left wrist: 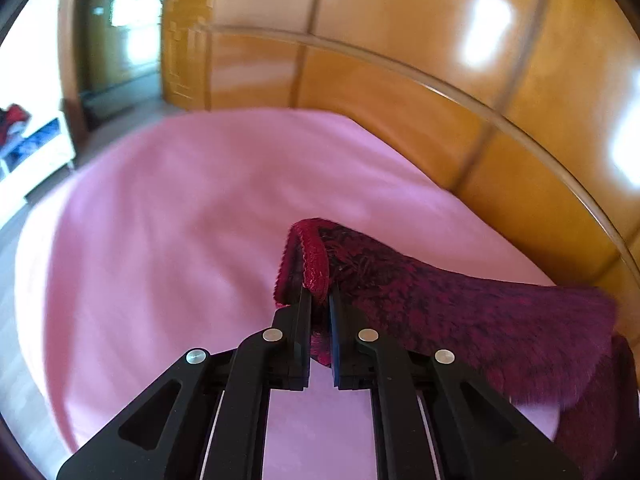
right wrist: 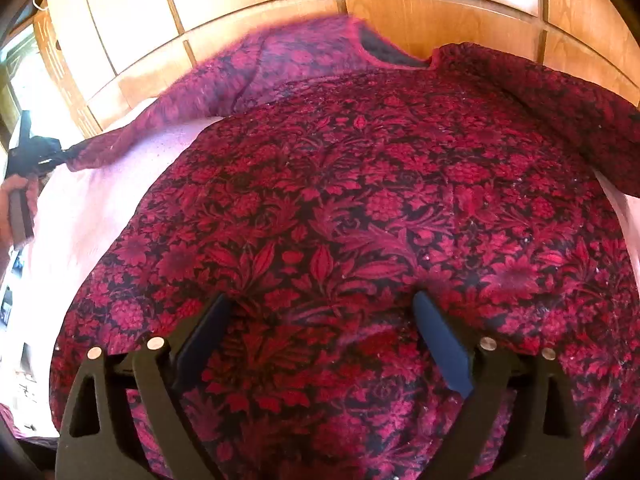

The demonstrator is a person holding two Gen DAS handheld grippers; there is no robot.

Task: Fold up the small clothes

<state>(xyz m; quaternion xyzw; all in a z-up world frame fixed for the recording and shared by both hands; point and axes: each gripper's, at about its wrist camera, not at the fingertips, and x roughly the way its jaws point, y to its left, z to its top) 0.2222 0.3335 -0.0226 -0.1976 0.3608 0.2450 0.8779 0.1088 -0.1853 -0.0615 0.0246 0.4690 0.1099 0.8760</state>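
Both grippers are built of matte black plastic linkages with triangular cut-outs in the outer arms. On the left gripper (left wrist: pixel 320 300), four round silver pivot pins are seen, two on each side of the narrow gap, and thin pale rods run back beneath the arms. On the right gripper (right wrist: pixel 322 308), the same four silver pins are set outside the fingers (right wrist: pixel 440 344), whose inner faces are lined with dark blue pads.

Bright daylight, glare on the wood panels (left wrist: pixel 484 28), motion blur, fisheye-warped dark edges
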